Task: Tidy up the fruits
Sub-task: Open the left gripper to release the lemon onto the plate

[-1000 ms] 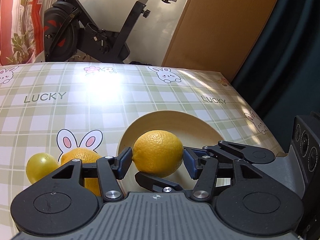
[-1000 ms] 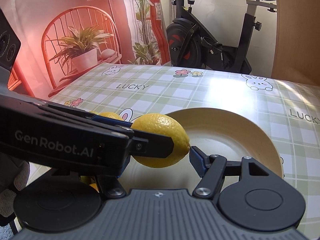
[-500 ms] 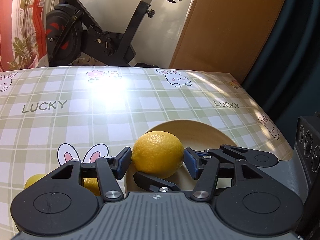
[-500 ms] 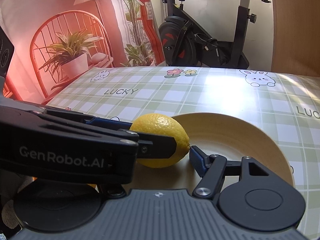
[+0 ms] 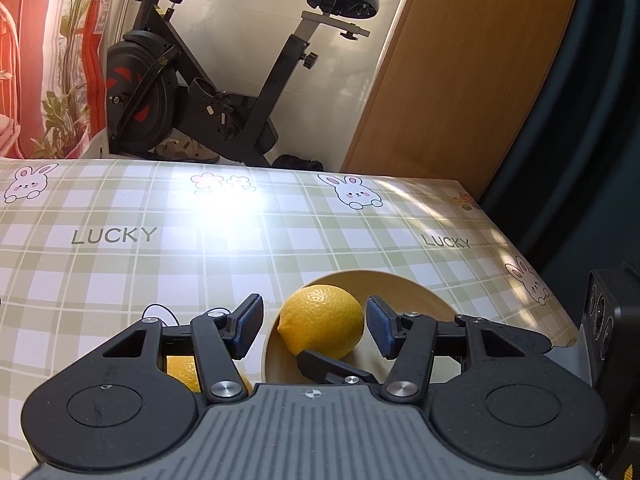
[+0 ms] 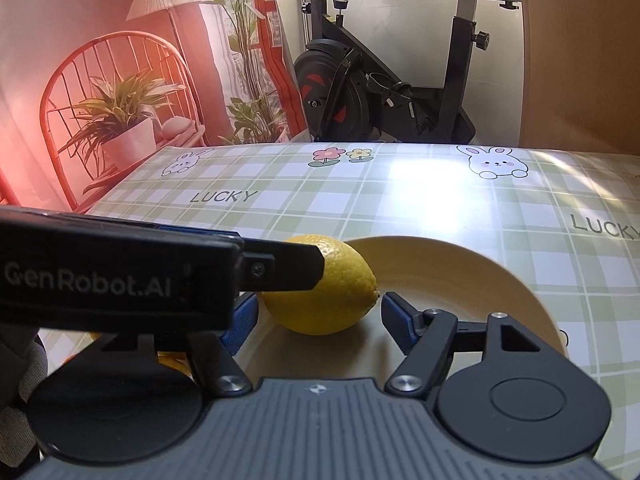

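Roughly: one lemon (image 5: 321, 321) lies in one shallow yellow plate (image 5: 416, 289), near its left rim, sitting on the plate surface. It lies between the blue pads of the left gripper (image 5: 314, 326), gap visible on both sides, so nothing is held there. The right gripper (image 6: 320, 314) has the same lemon (image 6: 332, 300) between its pads too; its jaws are opening, and the right pad stands clear of the fruit. The left pad is hidden behind the other gripper's arm, which crosses in from the left. One more yellow fruit (image 5: 185, 372) peeks out under the left gripper's left finger, on the cloth beside the plate; kind unclear. Surface: one table with a green-and-white plaid cloth (image 5: 160, 248), printed with rabbits, flowers and "LUCKY", strong glare ahead of the gripper. Beyond the far edge: one black exercise bike (image 5: 224, 92), one tan wooden panel (image 5: 460, 72) to the right, a red backdrop (image 6: 100, 80) picturing a chair, plants and a lamp to the left.
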